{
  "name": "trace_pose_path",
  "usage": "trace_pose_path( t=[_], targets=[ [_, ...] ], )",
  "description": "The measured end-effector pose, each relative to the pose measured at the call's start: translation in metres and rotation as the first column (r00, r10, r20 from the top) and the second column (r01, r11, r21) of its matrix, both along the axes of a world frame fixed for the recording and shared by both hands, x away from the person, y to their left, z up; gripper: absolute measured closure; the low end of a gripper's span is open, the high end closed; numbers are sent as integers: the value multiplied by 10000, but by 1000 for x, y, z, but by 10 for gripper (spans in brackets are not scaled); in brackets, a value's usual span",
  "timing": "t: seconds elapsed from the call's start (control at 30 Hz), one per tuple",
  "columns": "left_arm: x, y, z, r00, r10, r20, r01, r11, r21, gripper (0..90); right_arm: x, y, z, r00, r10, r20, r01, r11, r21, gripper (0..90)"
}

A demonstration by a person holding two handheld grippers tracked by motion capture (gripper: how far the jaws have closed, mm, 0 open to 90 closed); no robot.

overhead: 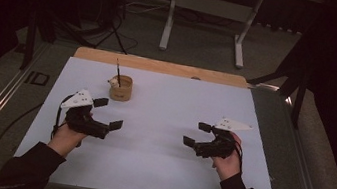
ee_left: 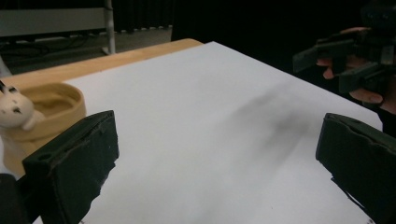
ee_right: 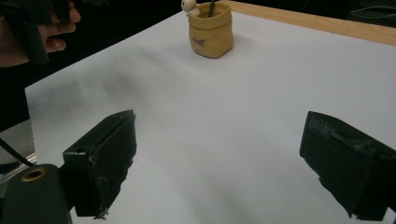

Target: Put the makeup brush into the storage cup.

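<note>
I hold my left hand-held gripper (overhead: 107,113) low over the white surface (overhead: 160,134), its two black jaws spread wide with nothing between them. My right hand-held gripper (overhead: 194,133) sits across from it, well apart, jaws equally wide and empty. The jaw pads are blocky, matt black, with rough, slightly frayed edges, and each hand-held gripper carries a pale grey three-cornered plate on top.

The surface is a flat, smooth white sheet, and a strip of light wooden board (overhead: 160,66) shows along its far edge.

The thing nearest my left hand-held gripper is a small tan pot (overhead: 121,88), standing upright on the far left part of the sheet, just beyond the left jaws. In the right gripper view the pot (ee_right: 210,29) looks like a soft little sack: rounded, slightly wrinkled walls, a rolled rim and small dark lettering on its front. A tiny cream figure (ee_right: 188,5) with a round head perches on the rim; in the left gripper view it (ee_left: 14,108) shows dark dots on its face.

A thin dark stick (overhead: 118,73) stands in the pot. Its long axis runs nearly vertical, and it leans a little, top end tipped toward the far left in the high view.
</note>
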State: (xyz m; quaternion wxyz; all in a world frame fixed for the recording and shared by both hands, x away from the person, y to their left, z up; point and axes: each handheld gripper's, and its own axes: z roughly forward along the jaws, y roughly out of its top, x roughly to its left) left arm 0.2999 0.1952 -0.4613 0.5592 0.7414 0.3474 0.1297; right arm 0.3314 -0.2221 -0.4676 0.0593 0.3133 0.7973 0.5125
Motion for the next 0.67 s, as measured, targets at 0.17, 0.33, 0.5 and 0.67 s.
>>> trace_pose_path(
  t=[0.17, 0.33, 0.5, 0.67],
  targets=[
    [-7, -2, -12, 9998, -146, -116, 147, 9999, 37, 2, 0, 1, -1, 10000, 10, 16, -9, 9999, -161, 108],
    [-14, -2, -25, 9997, -207, -155, 209, 9997, 159, 2, -1, 2, -4, 10000, 9, 98, -7, 9997, -247, 108],
    [-18, -1, -35, 9995, -305, -36, 305, 9994, 134, 2, -2, 3, -5, 9999, 46, 127, -43, 9996, -273, 108],
    [-19, -1, -39, 9996, -274, -36, 275, 9991, 321, 2, -3, 4, -5, 9996, 28, 290, -16, 9992, -406, 107]
  ],
)
